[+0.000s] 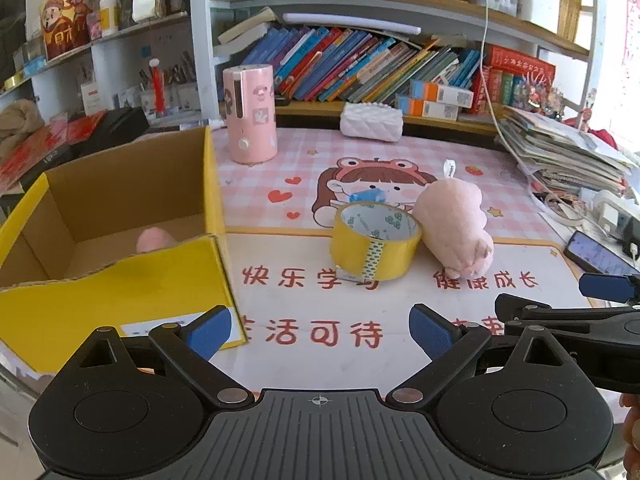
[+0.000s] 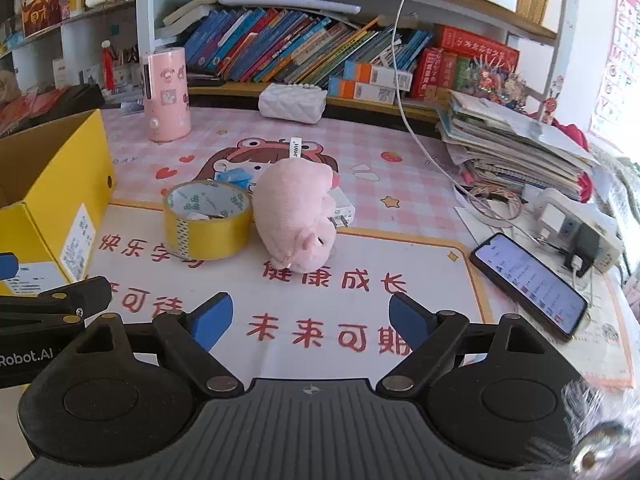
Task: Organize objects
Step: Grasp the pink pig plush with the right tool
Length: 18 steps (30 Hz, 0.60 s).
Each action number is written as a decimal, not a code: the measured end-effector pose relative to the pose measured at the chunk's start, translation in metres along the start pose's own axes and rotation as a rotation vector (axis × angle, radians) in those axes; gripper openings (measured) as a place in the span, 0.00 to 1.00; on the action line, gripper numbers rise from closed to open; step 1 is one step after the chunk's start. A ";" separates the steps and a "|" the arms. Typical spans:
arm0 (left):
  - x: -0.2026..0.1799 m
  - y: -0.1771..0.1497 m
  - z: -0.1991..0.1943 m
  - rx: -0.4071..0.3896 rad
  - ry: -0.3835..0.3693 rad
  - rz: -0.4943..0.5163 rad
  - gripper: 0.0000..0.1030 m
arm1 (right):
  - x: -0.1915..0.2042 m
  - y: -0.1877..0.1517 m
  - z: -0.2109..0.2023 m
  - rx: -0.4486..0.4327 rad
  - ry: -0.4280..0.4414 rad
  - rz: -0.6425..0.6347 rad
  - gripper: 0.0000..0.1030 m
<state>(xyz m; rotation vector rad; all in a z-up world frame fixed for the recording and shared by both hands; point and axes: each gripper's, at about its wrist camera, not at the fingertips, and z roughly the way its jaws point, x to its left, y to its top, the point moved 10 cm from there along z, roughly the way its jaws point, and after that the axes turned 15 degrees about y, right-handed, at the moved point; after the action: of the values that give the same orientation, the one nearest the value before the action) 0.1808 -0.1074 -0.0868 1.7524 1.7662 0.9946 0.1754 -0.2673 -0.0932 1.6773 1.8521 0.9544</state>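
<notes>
Where the desk mat (image 1: pixel 312 312) meets the left edge of the desk, a yellow cardboard box (image 1: pixel 120 304) stands open, and something pink (image 1: pixel 154 240) lies on its floor, too blurred to name. Behind the box's far corner a pink cylinder (image 1: pixel 251 114) stands upright near the bookshelf (image 1: pixel 360 60). Toward the middle of the mat a roll of yellow tape (image 1: pixel 374 244) lies flat, with a small blue thing (image 1: pixel 366 196) just behind it. A pink plush pig (image 2: pixel 296 216) lies on its side, touching the roll's right flank. A white charger (image 2: pixel 342 208) sits behind the pig. Further right lie a lit phone (image 2: pixel 528 284) and a stack of papers (image 2: pixel 508 148). The left gripper (image 1: pixel 320 332) hangs over the mat with its jaws apart and empty. The right gripper (image 2: pixel 310 318), beside it, also has its jaws wide and bare, the pig well ahead of them.
</notes>
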 end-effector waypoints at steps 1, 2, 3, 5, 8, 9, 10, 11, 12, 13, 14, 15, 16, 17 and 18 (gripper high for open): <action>-0.003 0.001 0.002 0.004 0.005 -0.001 0.94 | -0.004 0.001 0.004 0.006 0.007 -0.002 0.83; -0.005 0.001 0.003 0.006 0.010 -0.003 0.94 | -0.006 0.002 0.006 0.009 0.012 -0.004 0.83; -0.007 0.003 0.004 0.008 0.016 -0.005 0.94 | -0.009 0.003 0.008 0.013 0.018 -0.005 0.83; -0.012 0.005 0.007 0.010 0.027 -0.009 0.94 | -0.015 0.006 0.014 0.018 0.032 -0.009 0.82; -0.018 0.008 0.011 0.012 0.044 -0.010 0.94 | -0.022 0.010 0.021 0.020 0.054 -0.012 0.82; -0.020 0.008 0.012 0.013 0.049 -0.010 0.94 | -0.025 0.012 0.023 0.021 0.062 -0.012 0.82; -0.022 0.009 0.014 0.016 0.055 -0.009 0.94 | -0.027 0.014 0.026 0.021 0.070 -0.011 0.82; -0.024 0.010 0.015 0.018 0.060 -0.008 0.94 | -0.030 0.017 0.029 0.020 0.077 -0.010 0.82; -0.025 0.010 0.016 0.019 0.064 -0.007 0.94 | -0.032 0.019 0.032 0.018 0.083 -0.010 0.82; -0.026 0.011 0.018 0.021 0.069 -0.006 0.94 | -0.034 0.023 0.035 0.014 0.091 -0.011 0.82; -0.027 0.012 0.019 0.023 0.074 -0.006 0.94 | -0.036 0.026 0.038 0.010 0.097 -0.013 0.82; -0.028 0.013 0.021 0.025 0.079 -0.005 0.94 | -0.037 0.029 0.041 0.006 0.101 -0.016 0.82; -0.029 0.014 0.023 0.028 0.083 -0.004 0.94 | -0.039 0.033 0.045 0.003 0.107 -0.019 0.82; -0.030 0.014 0.025 0.032 0.087 -0.003 0.94 | -0.040 0.037 0.049 -0.001 0.115 -0.021 0.82; -0.031 0.015 0.027 0.035 0.090 -0.002 0.94 | -0.041 0.041 0.053 -0.003 0.122 -0.023 0.82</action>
<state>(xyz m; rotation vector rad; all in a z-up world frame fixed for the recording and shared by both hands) 0.2136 -0.1341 -0.0974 1.7522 1.8501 1.0633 0.2476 -0.2974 -0.1014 1.6251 1.9428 1.0714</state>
